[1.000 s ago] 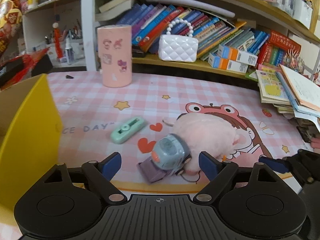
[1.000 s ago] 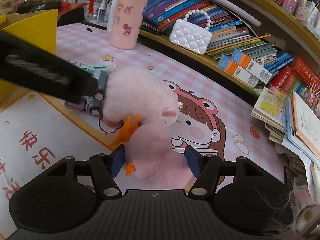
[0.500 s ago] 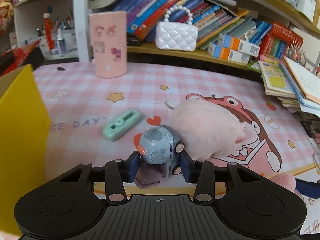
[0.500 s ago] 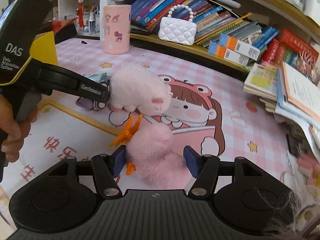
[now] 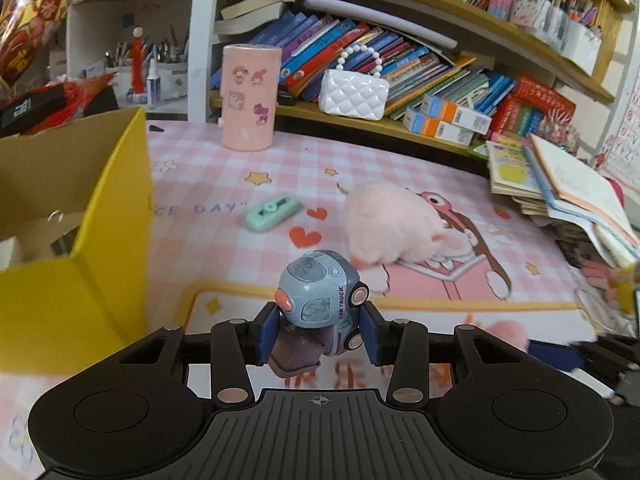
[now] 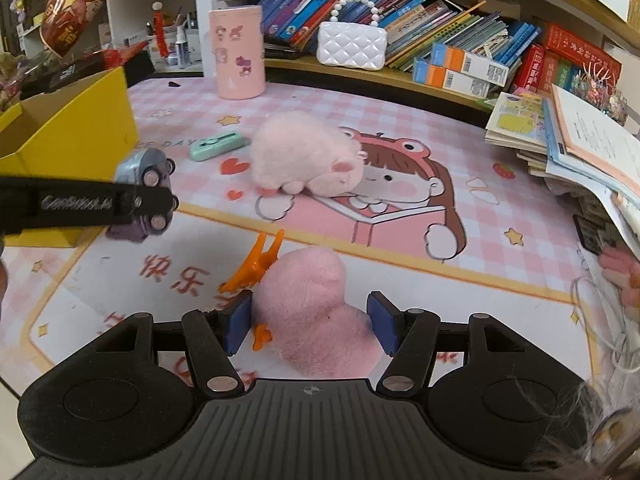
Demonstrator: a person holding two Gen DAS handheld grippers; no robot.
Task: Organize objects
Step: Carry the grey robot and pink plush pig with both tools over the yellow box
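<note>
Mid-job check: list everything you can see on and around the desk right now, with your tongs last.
Toy truck: 1, blue-grey, lifted in left tongs.
Pink plush: 1, mat centre.
Second pink plush: 1, between right tongs' pads.
Orange hair claw: 1, touching that plush's left side.
Mint correction tape: 1, left of centre plush.
Yellow box: 1, open, far left.
Pink canister: 1, back of mat.
White quilted purse: 1, shelf.
Books: stack, right edge.
Left tongs: shut on truck.
Right tongs: around second plush; contact unclear.

Toy truck [image 5: 320, 292] glossy plastic; plush [image 6: 316, 304] fuzzy cloth; yellow box [image 5: 116, 216] matt cardboard.
</note>
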